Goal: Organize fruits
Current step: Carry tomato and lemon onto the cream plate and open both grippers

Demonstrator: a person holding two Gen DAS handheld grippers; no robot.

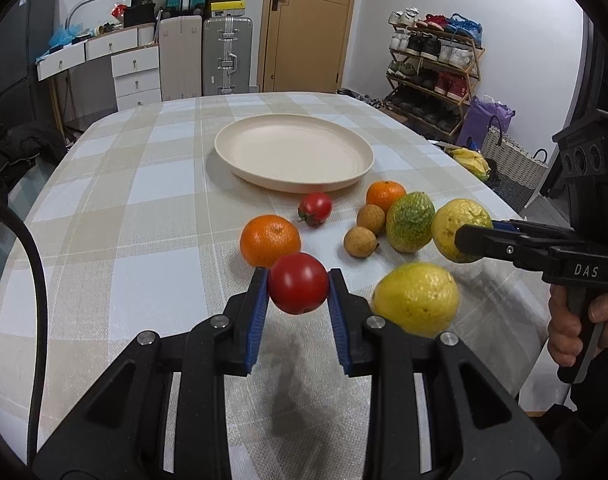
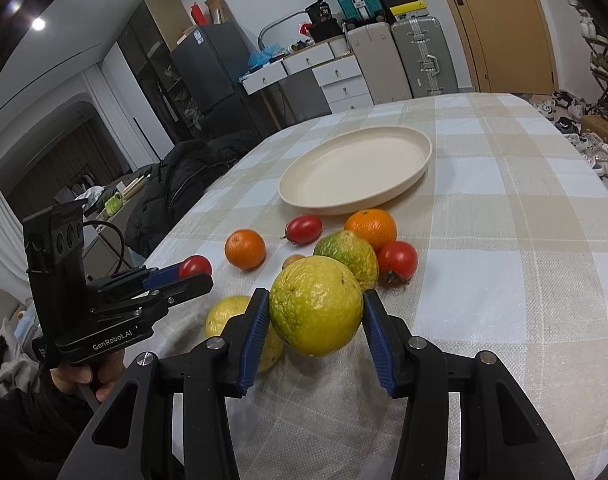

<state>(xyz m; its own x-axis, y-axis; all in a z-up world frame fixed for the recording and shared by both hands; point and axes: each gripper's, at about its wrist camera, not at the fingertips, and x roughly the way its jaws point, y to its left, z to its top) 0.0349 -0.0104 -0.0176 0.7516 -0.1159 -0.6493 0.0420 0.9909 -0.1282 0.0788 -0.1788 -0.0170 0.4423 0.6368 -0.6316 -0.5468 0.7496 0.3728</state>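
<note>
My left gripper (image 1: 297, 285) is shut on a red tomato (image 1: 297, 283), its blue pads pressing both sides; a shadow lies on the cloth below it. My right gripper (image 2: 316, 308) is shut on a yellow-green citrus fruit (image 2: 316, 306). Each gripper shows in the other's view: the right gripper (image 1: 470, 236) with its yellow fruit (image 1: 458, 224), the left gripper (image 2: 195, 274) with the tomato (image 2: 195, 266). A cream plate (image 1: 293, 152) (image 2: 356, 172) with nothing on it sits beyond the fruit.
On the checked tablecloth (image 1: 123, 220) lie two oranges (image 1: 269, 240) (image 1: 385, 194), a small tomato (image 1: 315, 208), two longans (image 1: 360, 242), a green-yellow fruit (image 1: 410, 222) and a lemon (image 1: 416, 300). Another tomato (image 2: 398, 260) lies to the right. A hand (image 1: 576, 328) holds the right gripper.
</note>
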